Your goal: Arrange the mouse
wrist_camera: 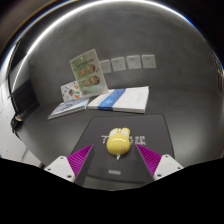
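Observation:
A small yellow mouse (118, 143) rests on a dark mouse mat (140, 133) that lies on the grey table. My gripper (113, 160) hovers over the mat's near part. Its two fingers, with their magenta pads (79, 158), stand wide apart. The mouse sits between the fingertips and just ahead of them, with a clear gap at each side. Nothing is held.
Beyond the mat lie a white-and-blue booklet (122, 98) and a flat leaflet (68, 106). An illustrated card (87, 70) stands upright behind them. Papers (132, 63) hang on the back wall. A dark object (22, 100) sits at the table's left edge.

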